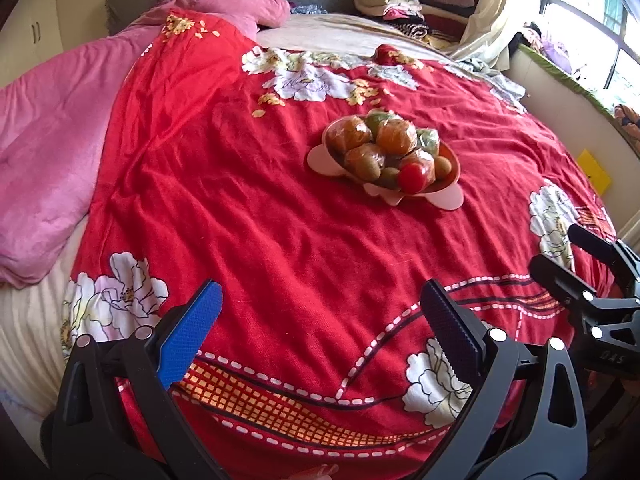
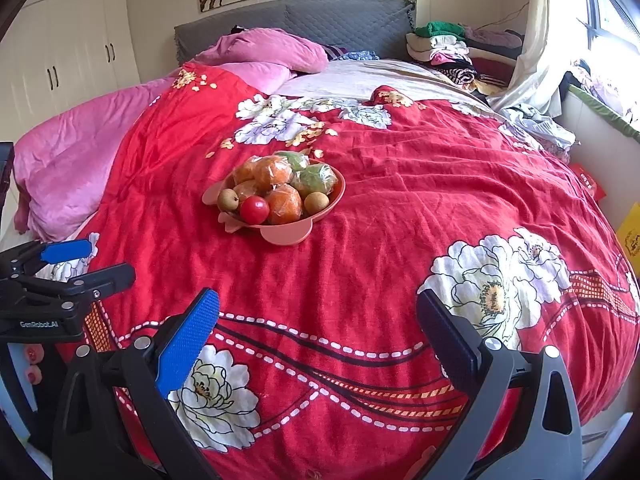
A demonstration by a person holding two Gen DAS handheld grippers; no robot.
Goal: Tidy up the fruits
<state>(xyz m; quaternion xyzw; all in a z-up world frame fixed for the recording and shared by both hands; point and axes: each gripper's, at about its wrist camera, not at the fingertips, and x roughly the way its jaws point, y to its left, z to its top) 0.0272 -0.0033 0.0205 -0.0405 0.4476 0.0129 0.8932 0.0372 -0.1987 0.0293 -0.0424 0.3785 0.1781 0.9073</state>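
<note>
A pink bowl [image 1: 448, 198] stands on the red flowered bedspread, piled with fruit: wrapped oranges [image 1: 396, 136], wrapped green fruits [image 1: 428, 141], small brown fruits [image 1: 442, 166] and a red tomato [image 1: 413, 177]. It also shows in the right wrist view [image 2: 286, 235], with the tomato [image 2: 254, 209] at its front. My left gripper [image 1: 320, 316] is open and empty, well short of the bowl. My right gripper [image 2: 318, 320] is open and empty, also short of the bowl; it shows at the right edge of the left wrist view [image 1: 560, 252].
The red bedspread [image 2: 400, 208] covers most of the bed. A pink quilt [image 1: 52, 152] lies at the left, a grey headboard [image 2: 340, 20] at the back. Folded clothes [image 2: 444, 48] are stacked at the back right. A window ledge [image 1: 560, 76] runs along the right.
</note>
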